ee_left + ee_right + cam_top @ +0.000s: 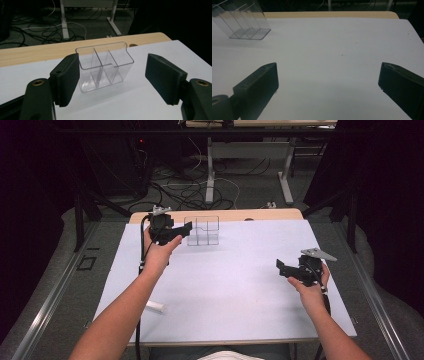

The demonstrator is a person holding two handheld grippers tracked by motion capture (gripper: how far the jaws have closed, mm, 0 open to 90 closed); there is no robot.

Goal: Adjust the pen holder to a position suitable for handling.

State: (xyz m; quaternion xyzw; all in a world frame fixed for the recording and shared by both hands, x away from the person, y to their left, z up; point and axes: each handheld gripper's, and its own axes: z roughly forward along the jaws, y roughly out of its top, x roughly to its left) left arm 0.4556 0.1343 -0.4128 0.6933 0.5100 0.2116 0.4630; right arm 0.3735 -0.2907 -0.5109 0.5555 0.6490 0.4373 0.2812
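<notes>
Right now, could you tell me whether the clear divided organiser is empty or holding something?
Empty. In the left gripper view, the clear organiser stands upright on the white table cover, and its dividers and floor show through every compartment with nothing inside.

A divided container (202,231) stands on the table (235,285) near its far edge, left of the middle. The left gripper (180,231) sits just beside it on its left (jaws set wide, the container ahead between them). The right gripper (281,268) is well apart, toward the right edge. A small cylinder (155,306) lies near the near left corner, beside the left forearm.
</notes>
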